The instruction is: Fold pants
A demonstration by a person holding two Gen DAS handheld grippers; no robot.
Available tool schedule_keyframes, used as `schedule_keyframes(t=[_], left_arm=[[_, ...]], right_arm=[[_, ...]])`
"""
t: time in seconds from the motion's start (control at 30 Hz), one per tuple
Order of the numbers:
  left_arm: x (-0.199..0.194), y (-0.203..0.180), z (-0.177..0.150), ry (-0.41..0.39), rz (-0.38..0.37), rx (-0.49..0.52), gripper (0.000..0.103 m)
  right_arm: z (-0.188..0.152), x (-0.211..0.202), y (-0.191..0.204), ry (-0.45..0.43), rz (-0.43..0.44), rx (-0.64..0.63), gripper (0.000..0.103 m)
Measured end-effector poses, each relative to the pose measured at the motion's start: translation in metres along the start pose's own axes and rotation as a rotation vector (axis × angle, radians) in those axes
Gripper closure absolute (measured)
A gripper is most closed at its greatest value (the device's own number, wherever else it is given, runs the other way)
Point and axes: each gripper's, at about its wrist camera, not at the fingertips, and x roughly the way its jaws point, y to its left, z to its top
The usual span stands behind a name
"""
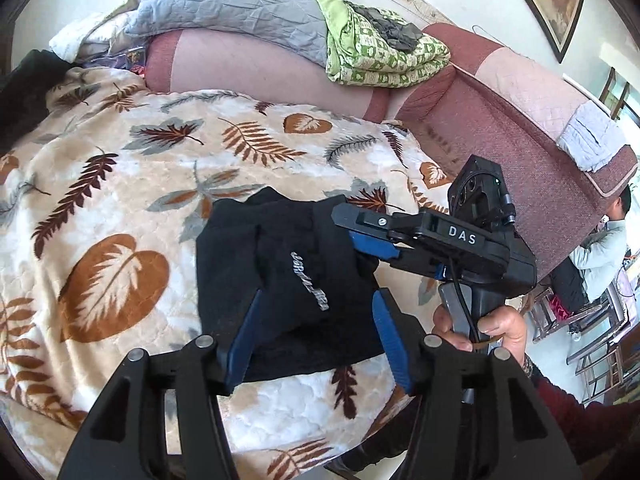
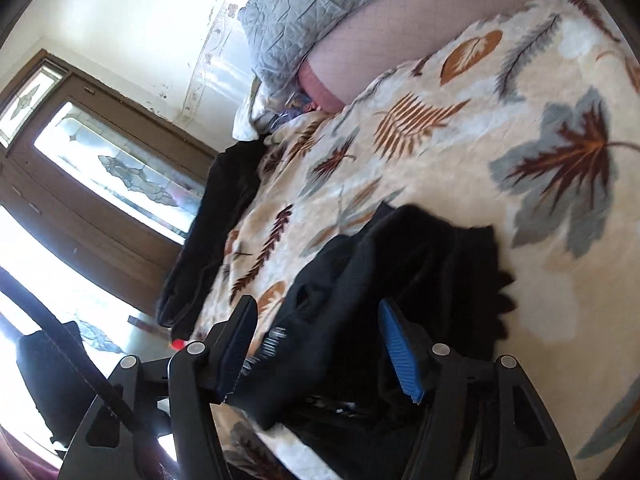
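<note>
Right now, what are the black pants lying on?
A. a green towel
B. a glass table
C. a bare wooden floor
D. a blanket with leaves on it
D: the pants sit folded on the leaf blanket, between the open left tongs.

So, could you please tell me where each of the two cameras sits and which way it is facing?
Left wrist: on the left gripper, looking over the black pants on the leaf blanket toward the sofa; the right gripper and right hand show.
Right wrist: on the right gripper, rolled sideways, facing the pants and a door.
Shared: pants, blanket, grey pillow.
</note>
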Motion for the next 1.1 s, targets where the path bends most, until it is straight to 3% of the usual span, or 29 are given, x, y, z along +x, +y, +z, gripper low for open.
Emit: schedule_keyframes(t=[0.13,0.2,0.23,0.27,0.43,0.63,0.83,0.97,1.03,1.1], left_arm=[[-0.007,0.013,0.001,-0.029,0.034,-0.035,0.036],[-0.004,0.021,0.001,-0.02,0.038,-0.072,0.036],[-0.002,0.025,0.001,-0.014,0.035,-0.098,0.036],[0.0,0.027,0.002,-0.012,0.038,-0.109,0.036],[0.01,0.033,0.004,-0.002,0.074,-0.132,0.036],[0.029,0.028,0.013,0.02,0.056,-0.119,0.035],[0.071,0.005,0.006,0.106,0.063,-0.037,0.035],[0.09,0.003,-0.004,0.139,0.155,0.012,0.032],[0.091,0.004,-0.006,0.137,0.154,0.015,0.031],[0.092,0.004,-0.006,0.136,0.148,0.011,0.029]], right_arm=[[-0.005,0.006,0.003,-0.003,-0.008,0.001,0.029],[-0.007,0.013,0.005,0.023,-0.043,-0.032,0.053],[-0.008,0.016,0.005,0.044,-0.066,-0.046,0.083],[-0.009,0.019,0.004,0.064,-0.086,-0.049,0.097],[-0.007,0.002,-0.008,0.009,-0.09,-0.024,0.098],[0.002,-0.034,-0.018,-0.087,-0.126,-0.007,0.099],[-0.002,-0.027,-0.025,-0.048,-0.242,-0.065,0.094],[0.001,-0.038,-0.038,-0.098,-0.191,0.002,0.092],[0.005,-0.05,-0.042,-0.153,-0.202,0.016,0.089],[0.007,-0.062,-0.047,-0.2,-0.149,0.045,0.089]])
